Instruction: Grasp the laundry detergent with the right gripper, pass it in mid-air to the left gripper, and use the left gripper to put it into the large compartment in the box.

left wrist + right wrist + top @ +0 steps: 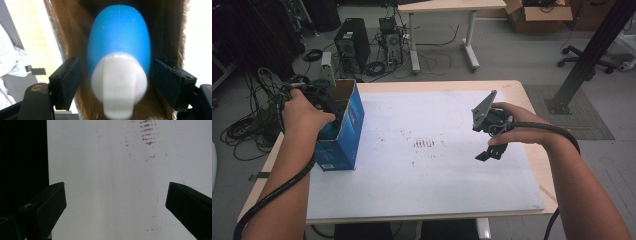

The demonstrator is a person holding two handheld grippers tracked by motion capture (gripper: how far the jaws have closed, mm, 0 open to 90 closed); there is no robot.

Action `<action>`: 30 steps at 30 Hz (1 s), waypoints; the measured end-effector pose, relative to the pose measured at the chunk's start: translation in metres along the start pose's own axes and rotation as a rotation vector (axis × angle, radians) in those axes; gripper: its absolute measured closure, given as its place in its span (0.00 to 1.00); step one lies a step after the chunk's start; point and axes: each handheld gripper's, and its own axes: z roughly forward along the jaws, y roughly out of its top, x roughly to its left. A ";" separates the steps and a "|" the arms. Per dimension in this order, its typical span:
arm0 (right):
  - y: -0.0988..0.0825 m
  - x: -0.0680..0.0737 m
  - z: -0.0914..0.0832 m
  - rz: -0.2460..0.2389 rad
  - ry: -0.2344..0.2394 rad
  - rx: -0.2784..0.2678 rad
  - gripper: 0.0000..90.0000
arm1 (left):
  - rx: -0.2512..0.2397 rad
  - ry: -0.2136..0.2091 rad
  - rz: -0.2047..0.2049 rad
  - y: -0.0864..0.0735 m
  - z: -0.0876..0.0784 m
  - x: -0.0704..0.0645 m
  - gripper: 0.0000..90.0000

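- Two grippers are in use; the left gripper [116, 82] reaches down into the open blue box [343, 131] at the table's left edge.
- Its jaws stand apart on both sides of a blue bottle [120, 40] with a white cap [118, 80]; I cannot tell if the pads touch it.
- To grip well, I would close evenly on the blue body, not on the cap.
- Right gripper [488, 152] hangs over the white table [437, 180], jaws wide apart, holding nothing, tilted downward.
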 end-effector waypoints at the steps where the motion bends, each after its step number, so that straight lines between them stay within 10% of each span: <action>1: 0.000 0.000 0.000 -0.002 0.001 0.000 0.04 | -0.011 0.003 -0.001 -0.001 -0.003 -0.001 0.26; 18: 0.007 0.004 -0.005 -0.019 -0.005 -0.007 0.04 | -0.057 0.029 0.102 -0.013 -0.039 -0.018 0.10; 30: 0.002 0.006 -0.008 -0.010 -0.011 -0.012 0.04 | -0.092 0.019 0.314 -0.021 -0.066 -0.051 0.00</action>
